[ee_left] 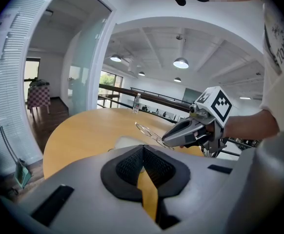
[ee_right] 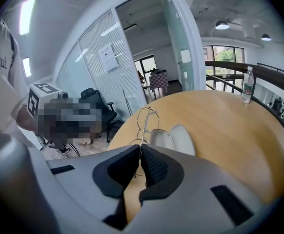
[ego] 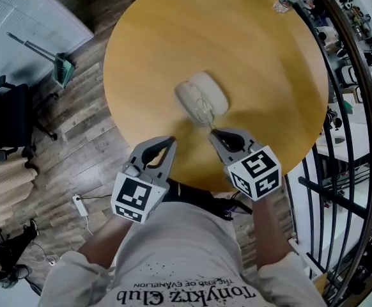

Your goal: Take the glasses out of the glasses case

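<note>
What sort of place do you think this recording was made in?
Probably an office, likely on an upper floor: glass partitions with blinds, a black swivel chair, and a dark railing curving past the round wooden table.

The person's white shirt carries the dark print "Tonykrz Club", upside down in the head view, with a smaller line of capitals beside it that is too small to read surely. The left gripper view shows only "Tony" of it, the right gripper view only "Club". A paper notice hangs on the glass wall, its print too small to read.
</note>
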Tool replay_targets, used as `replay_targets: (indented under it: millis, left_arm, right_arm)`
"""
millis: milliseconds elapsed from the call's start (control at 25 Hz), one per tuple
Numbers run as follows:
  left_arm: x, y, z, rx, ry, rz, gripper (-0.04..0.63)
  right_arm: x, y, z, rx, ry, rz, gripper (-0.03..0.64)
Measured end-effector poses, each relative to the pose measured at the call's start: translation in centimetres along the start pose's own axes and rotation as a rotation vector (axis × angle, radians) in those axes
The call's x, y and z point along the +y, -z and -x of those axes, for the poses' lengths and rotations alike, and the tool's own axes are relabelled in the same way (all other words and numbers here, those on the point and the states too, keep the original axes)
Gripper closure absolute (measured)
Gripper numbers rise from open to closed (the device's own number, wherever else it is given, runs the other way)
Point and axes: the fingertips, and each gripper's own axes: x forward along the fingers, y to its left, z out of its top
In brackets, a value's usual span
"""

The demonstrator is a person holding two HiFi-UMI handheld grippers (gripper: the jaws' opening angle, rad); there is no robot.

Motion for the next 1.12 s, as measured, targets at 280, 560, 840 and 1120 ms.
replay_targets:
  millis: [280,560,840,1120]
  left_arm:
    - [-2.4,-2.0,0.8,-0.051,0.016,-0.036,0.571]
    - [-4.0,-3.5,1.7,-0.086,0.027,-0.061,0.571]
    - [-5.7,-4.2,2.3,-0.101,0.048,-0.069,0.571]
    - [-6.6,-5.9,2.9,-0.131,0.069,-0.08,0.571]
  right_arm:
    - [1.4,-0.3,3.8,-0.042,0.028,-0.004,0.583]
    - [2.1,-0.4,6.6,-0.085,0.057,-0.037,0.583]
    - [2.9,-0.8,8.8,-0.128,0.079,-0.05,0.583]
    - [3.7,-1.7,9.7,-0.158,0.077,-0.05,0.583]
